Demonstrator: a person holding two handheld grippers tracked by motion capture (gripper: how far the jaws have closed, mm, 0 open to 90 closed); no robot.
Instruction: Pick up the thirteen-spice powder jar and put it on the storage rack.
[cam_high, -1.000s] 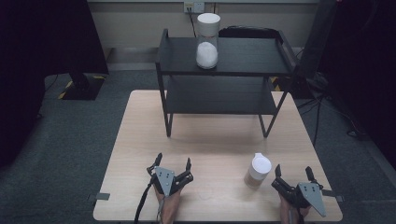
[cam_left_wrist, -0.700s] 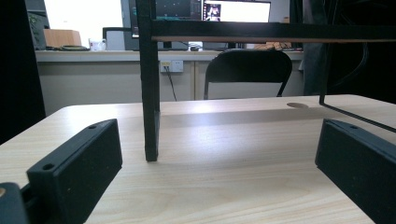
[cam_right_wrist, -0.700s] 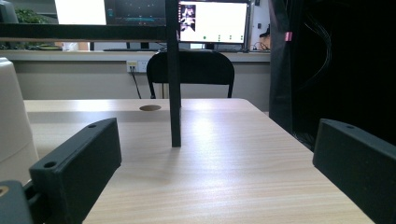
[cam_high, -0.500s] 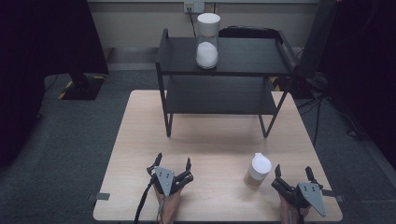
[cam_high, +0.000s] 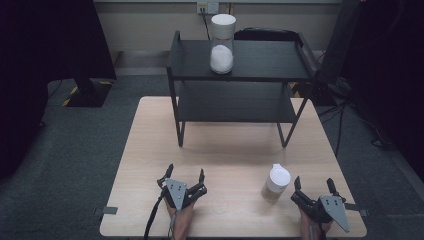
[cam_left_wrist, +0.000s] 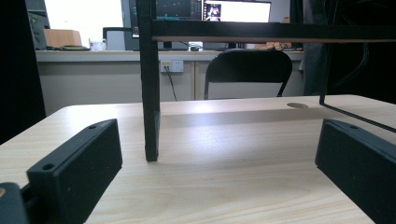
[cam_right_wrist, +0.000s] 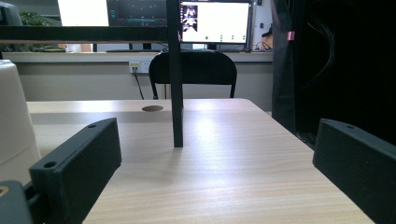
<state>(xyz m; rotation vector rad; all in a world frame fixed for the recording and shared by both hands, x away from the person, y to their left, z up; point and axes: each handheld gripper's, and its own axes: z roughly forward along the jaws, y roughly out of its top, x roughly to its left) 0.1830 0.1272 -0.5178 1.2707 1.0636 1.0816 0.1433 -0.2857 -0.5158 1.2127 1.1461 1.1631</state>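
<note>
The small white-lidded tan jar (cam_high: 276, 183) stands upright on the light wooden table (cam_high: 225, 150), just ahead of and to the left of the right gripper (cam_high: 315, 186), close to its left jaw but apart from it. In the right gripper view the jar's pale side (cam_right_wrist: 14, 121) fills the left edge, beside the left jaw and outside the gap between the jaws. Position of the jar is unchanged from the frames 1.0 s and 0.5 s ago.

Right gripper: jaws spread wide, nothing between them, resting low at the near right edge of the table. No shift against the earlier frames.

Left gripper (cam_high: 186, 175): jaws likewise spread wide, nothing between them, at the near edge left of centre, well apart from the jar. No shift either.

Ahead of both grippers, on the far half of the table, stands a black two-tier metal shelf rack (cam_high: 240, 85). One of its front legs (cam_left_wrist: 150, 93) stands directly ahead of the left gripper's open gap; the other front leg (cam_right_wrist: 176, 79) stands ahead of the right gripper's gap. On the rack's top tier, well beyond both grippers, is a tall clear cylindrical canister with a white lid and white powder in its bottom (cam_high: 222, 44), upright, same place as before.

Behind the table: a black chair (cam_left_wrist: 247, 70).
</note>
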